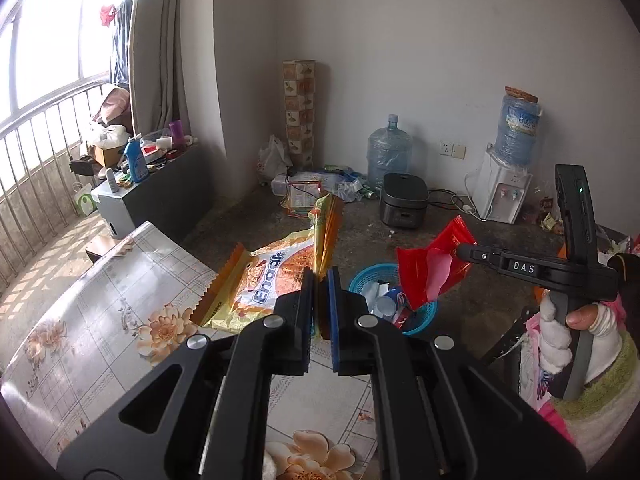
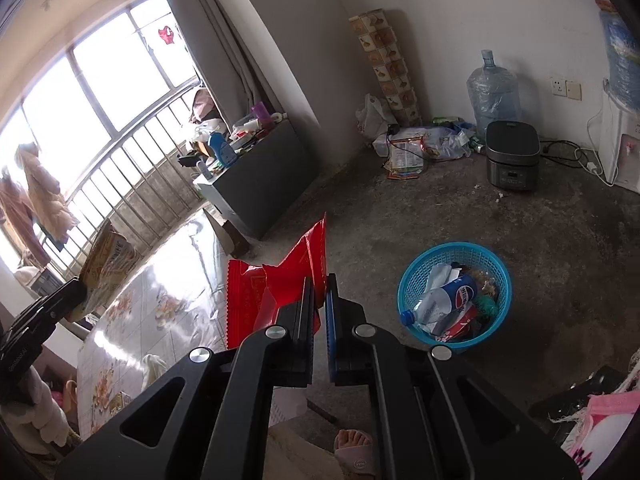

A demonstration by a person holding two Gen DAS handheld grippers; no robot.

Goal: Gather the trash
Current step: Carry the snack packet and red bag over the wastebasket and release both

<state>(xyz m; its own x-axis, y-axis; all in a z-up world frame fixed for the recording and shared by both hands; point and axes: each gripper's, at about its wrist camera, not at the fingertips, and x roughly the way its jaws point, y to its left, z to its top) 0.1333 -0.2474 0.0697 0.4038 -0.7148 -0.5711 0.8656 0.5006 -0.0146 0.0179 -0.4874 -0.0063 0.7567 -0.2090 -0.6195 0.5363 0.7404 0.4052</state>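
Orange wrapper (image 1: 272, 276) hangs lengthwise from left gripper (image 1: 321, 276) – apparently crumpled

Blue basket (image 1: 420, 312) half hidden behind red wrapper (image 1: 424, 268); water dispenser (image 2: 620, 148) cut off by edge.

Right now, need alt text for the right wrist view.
The right claw is shut on a red wrapper above a floral tabletop. On the concrete floor to its right stands a blue basket holding a plastic bottle and other trash.
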